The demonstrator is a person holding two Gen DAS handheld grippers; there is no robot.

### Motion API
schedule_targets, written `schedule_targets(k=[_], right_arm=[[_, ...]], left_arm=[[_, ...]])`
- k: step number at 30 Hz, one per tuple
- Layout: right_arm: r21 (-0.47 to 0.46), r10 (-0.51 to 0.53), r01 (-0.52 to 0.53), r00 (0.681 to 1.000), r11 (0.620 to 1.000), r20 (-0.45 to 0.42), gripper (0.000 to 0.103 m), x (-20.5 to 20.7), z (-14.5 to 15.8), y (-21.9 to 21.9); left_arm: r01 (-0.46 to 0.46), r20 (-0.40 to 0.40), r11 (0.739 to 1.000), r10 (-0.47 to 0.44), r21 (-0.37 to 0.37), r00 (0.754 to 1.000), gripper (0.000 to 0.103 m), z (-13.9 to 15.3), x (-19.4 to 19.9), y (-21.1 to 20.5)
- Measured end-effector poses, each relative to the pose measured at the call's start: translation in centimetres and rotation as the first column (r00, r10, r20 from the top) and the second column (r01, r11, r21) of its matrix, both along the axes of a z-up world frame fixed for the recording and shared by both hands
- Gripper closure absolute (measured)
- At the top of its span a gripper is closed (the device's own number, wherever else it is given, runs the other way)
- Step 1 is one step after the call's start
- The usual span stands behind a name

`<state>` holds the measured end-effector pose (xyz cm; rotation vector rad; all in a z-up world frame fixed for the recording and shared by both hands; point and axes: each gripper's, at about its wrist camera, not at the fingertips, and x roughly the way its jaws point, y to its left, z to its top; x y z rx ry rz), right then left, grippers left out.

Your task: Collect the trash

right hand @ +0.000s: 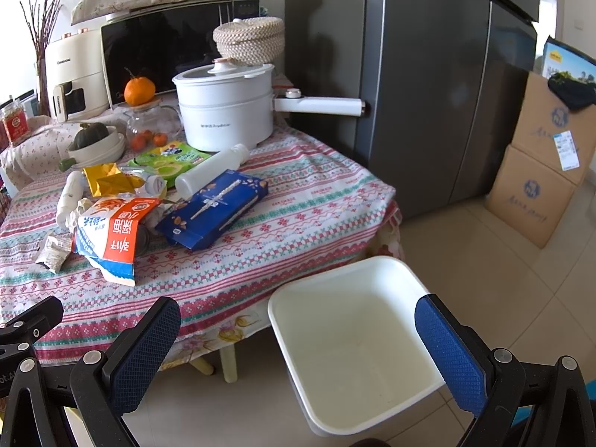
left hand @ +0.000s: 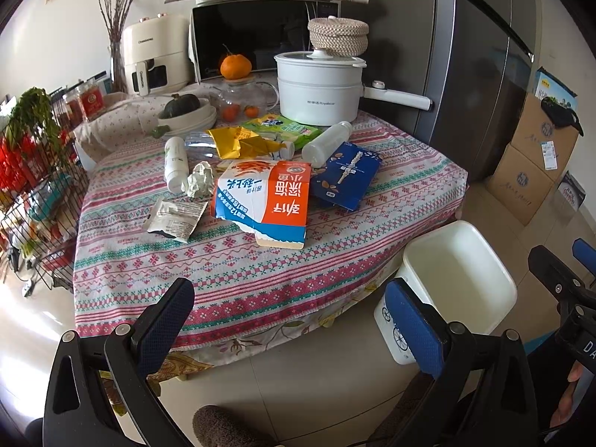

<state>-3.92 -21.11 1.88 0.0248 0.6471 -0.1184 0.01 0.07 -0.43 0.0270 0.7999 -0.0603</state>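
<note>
Trash lies on the patterned tablecloth (left hand: pixel 231 279): an orange and blue carton (left hand: pixel 268 201), a dark blue box (left hand: pixel 344 175), a silver wrapper (left hand: pixel 175 218), crumpled paper (left hand: pixel 199 178), two white bottles (left hand: pixel 175 164), a yellow wrapper (left hand: pixel 238 141) and a green packet (left hand: pixel 283 126). A white bin (right hand: pixel 354 339) stands empty on the floor by the table. My left gripper (left hand: pixel 290 320) is open, in front of the table's near edge. My right gripper (right hand: pixel 298 350) is open above the bin; the carton (right hand: pixel 111 238) and blue box (right hand: pixel 216 205) lie to its left.
A white electric pot (left hand: pixel 316 89), a glass teapot with an orange (left hand: pixel 234 67), a bowl with a squash, a microwave and an air fryer stand at the table's back. A wire rack (left hand: pixel 33 193) is on the left. A grey fridge (right hand: pixel 439 85) and cardboard boxes (right hand: pixel 540 186) are on the right.
</note>
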Motion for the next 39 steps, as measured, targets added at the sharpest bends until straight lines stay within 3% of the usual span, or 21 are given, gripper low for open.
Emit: schedule_targets(k=[23, 30, 39], right_arm=[[-0.002, 0.001, -0.001, 1.0, 1.0, -0.001, 0.0, -0.1, -0.3, 0.2], [-0.009, 0.023, -0.023, 1.0, 1.0, -0.012, 0.0, 0.7, -0.1, 0.4], [0.026, 0.146, -0.145, 0.989, 0.989, -0.039, 0.0, 4.9, 1.4, 0.7]], left_arm=[[-0.002, -0.003, 1.0, 0.002, -0.003, 1.0, 0.0, 0.2, 0.2, 0.4], [0.031, -0.046, 0.999, -0.032, -0.02, 0.998, 0.0, 0.5, 2.7, 1.9], [-0.015, -0.071, 0.997, 0.02, 0.073, 0.997, 0.0, 0.0, 7.4, 4.0]])
